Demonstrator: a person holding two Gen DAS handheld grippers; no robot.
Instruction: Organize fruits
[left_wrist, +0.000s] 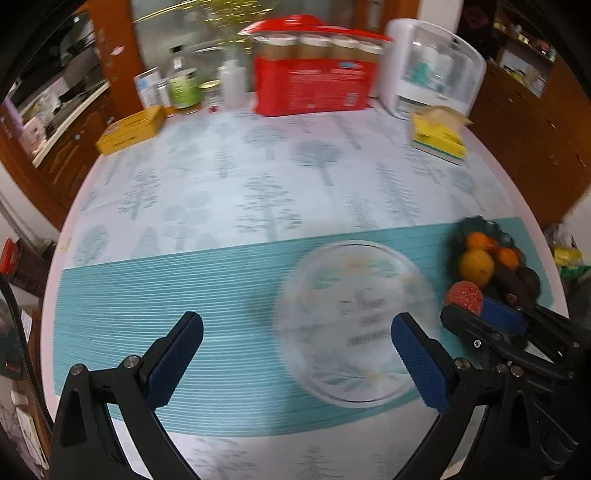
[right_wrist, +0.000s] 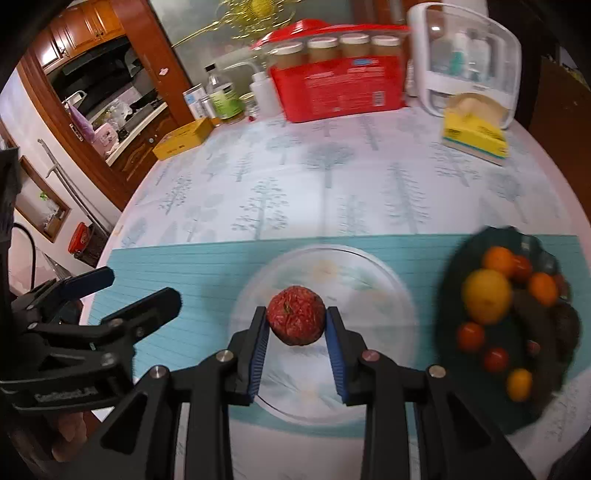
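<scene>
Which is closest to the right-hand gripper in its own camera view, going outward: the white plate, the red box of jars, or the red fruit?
1. Red fruit, clamped in the right gripper.
2. White plate, just beneath.
3. Red box of jars, at the table's far edge.

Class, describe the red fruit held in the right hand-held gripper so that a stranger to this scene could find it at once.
Find the teal placemat on the tree-print tablecloth, then the pale round plate on it. Over that plate, the right hand-held gripper grips a wrinkled red fruit. Unlike the smooth fruits in the dark bowl beside it, its skin is rough.
</scene>
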